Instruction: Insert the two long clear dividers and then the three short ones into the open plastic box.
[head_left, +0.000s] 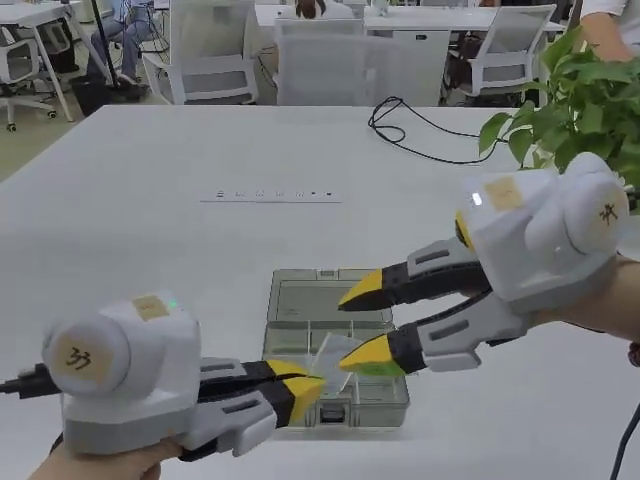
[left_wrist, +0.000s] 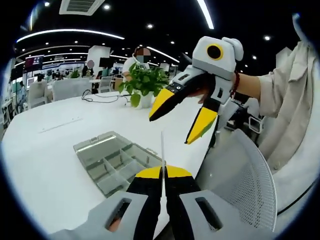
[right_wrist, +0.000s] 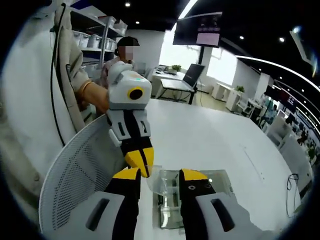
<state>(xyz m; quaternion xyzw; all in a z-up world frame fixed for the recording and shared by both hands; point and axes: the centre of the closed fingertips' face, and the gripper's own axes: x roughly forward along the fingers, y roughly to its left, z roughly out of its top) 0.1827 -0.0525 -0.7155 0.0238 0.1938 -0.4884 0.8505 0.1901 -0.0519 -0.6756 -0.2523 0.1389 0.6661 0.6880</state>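
One clear divider (left_wrist: 162, 147) is out of the box: your left gripper (left_wrist: 162, 172) has it pinched between pressed-together jaws. It is seen edge-on in the left gripper view and tilted up over the near end of the box in the head view. Whether it is long or short I cannot tell; it looks short.

Box (left_wrist: 150, 151): open on the white table (head_left: 200, 260), lid (head_left: 305, 298) laid back flat on the far side. The left gripper view shows partitions already crossing the base and splitting it into several cells. Judgement: the long dividers and at least some short ones are seated. The exact count is unreadable through the clear plastic.

Your right gripper (head_left: 358, 322) hangs over the box with jaws spread and nothing between them. Its tips are near the held divider, apart from it.

Left to do, as judged:
- Lower the held piece into its slot.
- Check each remaining cell for a missing short divider.

No spare dividers can be made out on the table around the box. A potted plant (head_left: 580, 100) and a black cable (head_left: 420, 130) sit well beyond, clear of the work.
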